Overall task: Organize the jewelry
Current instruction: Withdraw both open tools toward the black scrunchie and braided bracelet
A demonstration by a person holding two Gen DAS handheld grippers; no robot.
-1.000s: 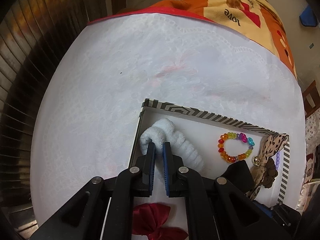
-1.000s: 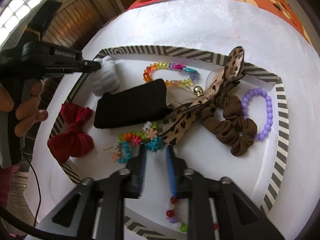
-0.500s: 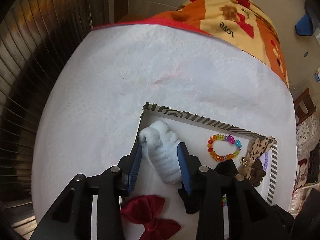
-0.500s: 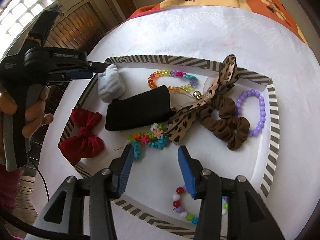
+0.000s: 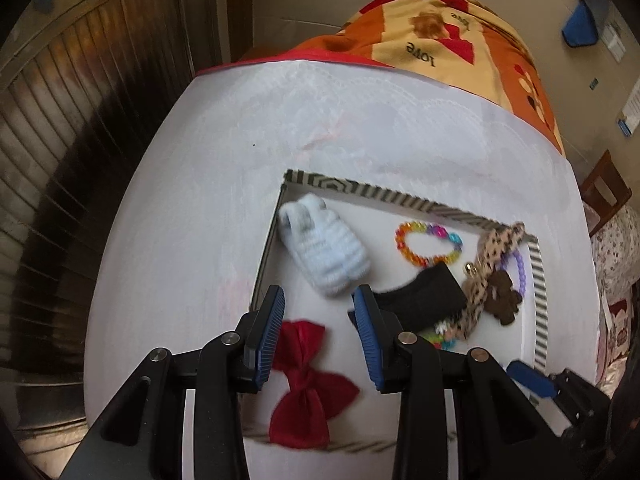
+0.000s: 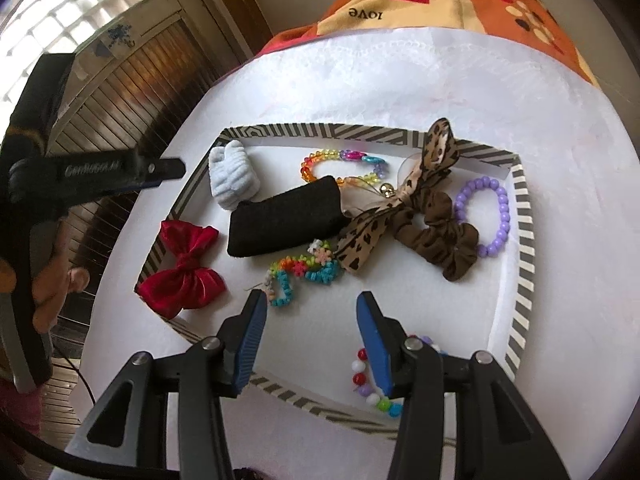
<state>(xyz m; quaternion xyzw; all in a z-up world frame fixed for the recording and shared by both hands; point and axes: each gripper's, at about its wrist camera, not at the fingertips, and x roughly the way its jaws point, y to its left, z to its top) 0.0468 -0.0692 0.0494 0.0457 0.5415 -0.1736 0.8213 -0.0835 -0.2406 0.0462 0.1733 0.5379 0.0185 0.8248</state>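
The left gripper stands with its jaws apart and nothing between the blue pads, having let go within the last second. Just beyond its tips the pale blue fluffy scrunchie lies free in the far left corner of the striped-rim tray. Nearer, under the left finger, sits the red satin bow; to the right lies the black band.

The right gripper is likewise parted, its jaws having just been opening, with bare tray floor between them. Just off its left fingertip curls the flower-bead bracelet; by its right finger, at the near rim, lies a red, white and purple bead bracelet. Farther off are the rainbow bead bracelet, the leopard-print ribbon, the brown scrunchie touching it, and the purple bead bracelet at the right. A hand holds the left tool's handle at the left edge.
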